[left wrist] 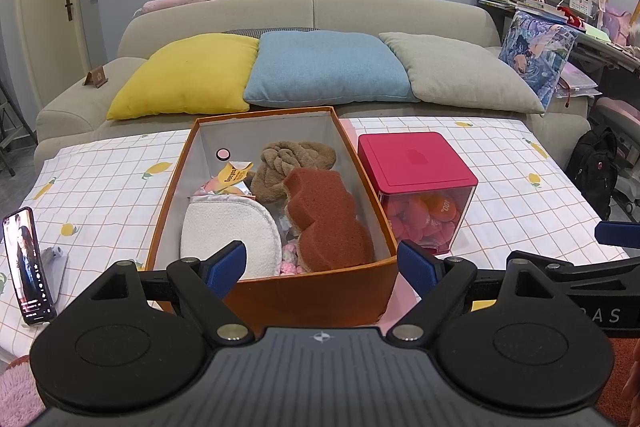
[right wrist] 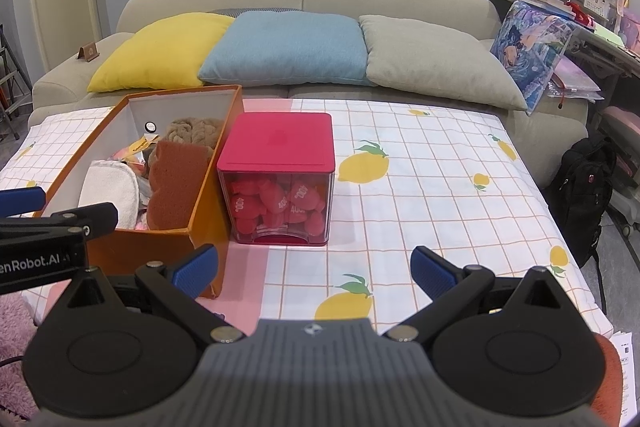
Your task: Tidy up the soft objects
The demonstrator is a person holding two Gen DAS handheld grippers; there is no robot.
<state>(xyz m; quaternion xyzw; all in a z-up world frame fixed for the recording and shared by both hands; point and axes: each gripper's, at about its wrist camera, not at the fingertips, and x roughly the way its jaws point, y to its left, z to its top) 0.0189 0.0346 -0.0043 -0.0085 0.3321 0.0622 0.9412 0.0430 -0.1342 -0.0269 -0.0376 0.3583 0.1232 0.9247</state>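
- The orange box (left wrist: 276, 291) stands on the table (right wrist: 440, 187), holding a brown sponge (left wrist: 324, 219), white pad (left wrist: 232, 231) and tan cloth (left wrist: 296, 159).
- The left gripper (left wrist: 320, 267), fingers spread wide and empty, faces the box's near wall.
- The right gripper (right wrist: 314, 271), also wide and empty, hovers right of the box, before the red container (right wrist: 280, 155).

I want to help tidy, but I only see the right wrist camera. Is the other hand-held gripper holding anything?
Observer: No. The left hand-held gripper is open and empty, and it points at the near end of the orange box.
Child: Is anything further left of that box?
Observer: Yes, a phone stands upright there with its screen lit.
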